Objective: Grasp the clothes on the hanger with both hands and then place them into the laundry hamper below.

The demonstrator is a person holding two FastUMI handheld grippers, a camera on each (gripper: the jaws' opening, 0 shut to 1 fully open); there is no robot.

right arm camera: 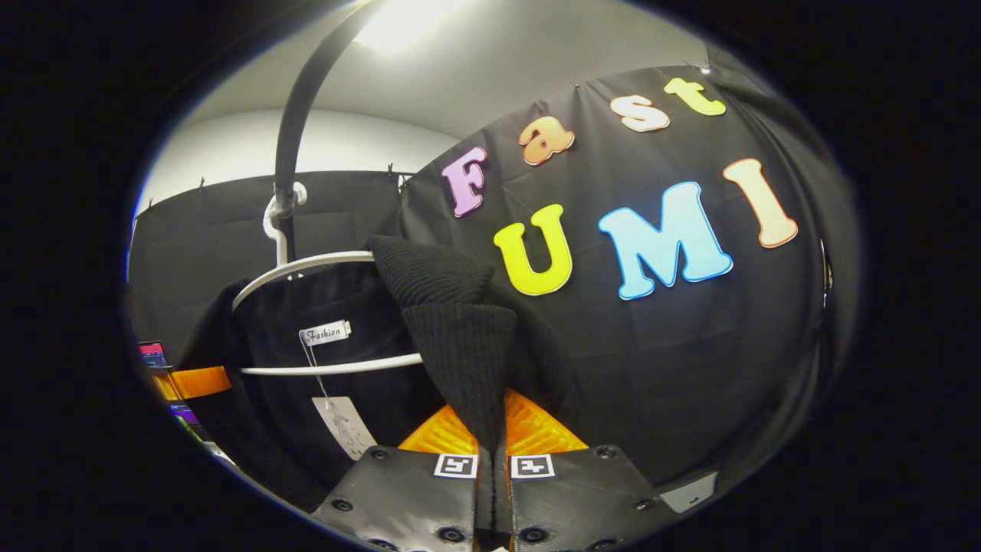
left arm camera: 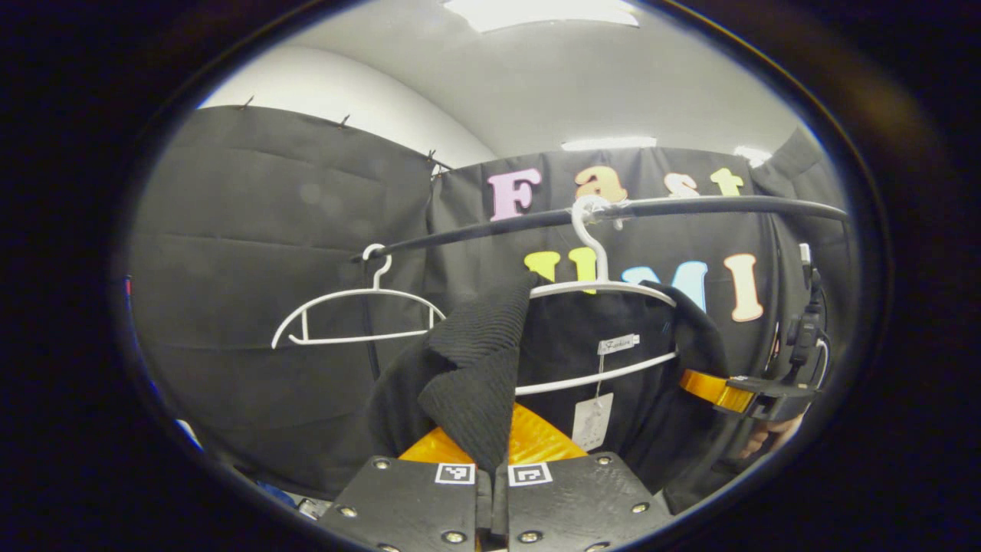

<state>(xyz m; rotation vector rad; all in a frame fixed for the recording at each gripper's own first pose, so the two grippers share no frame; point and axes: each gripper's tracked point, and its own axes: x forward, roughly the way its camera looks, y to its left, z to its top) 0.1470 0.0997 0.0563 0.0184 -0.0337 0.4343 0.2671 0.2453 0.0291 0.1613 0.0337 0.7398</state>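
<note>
A black knit garment (left arm camera: 582, 368) hangs on a white hanger (left arm camera: 605, 287) hooked on the black rail (left arm camera: 690, 205). My left gripper (left arm camera: 490, 460) is shut on the ribbed left shoulder edge (left arm camera: 479, 360), lifted off the hanger's end. In the right gripper view, my right gripper (right arm camera: 490, 452) is shut on the ribbed right shoulder edge (right arm camera: 460, 337) of the garment (right arm camera: 337, 307), beside the hanger (right arm camera: 306, 264). The right gripper (left arm camera: 739, 391) also appears at the right of the left gripper view, pressed against the garment's shoulder. A paper tag (left arm camera: 592, 420) dangles from the collar label.
A second white hanger (left arm camera: 356, 314), bare, hangs on the rail to the left in the left gripper view. The rail (right arm camera: 295, 115) curves up overhead in the right gripper view. The other gripper's finger (right arm camera: 191, 382) sits at the left edge there, near a small screen (right arm camera: 153, 354).
</note>
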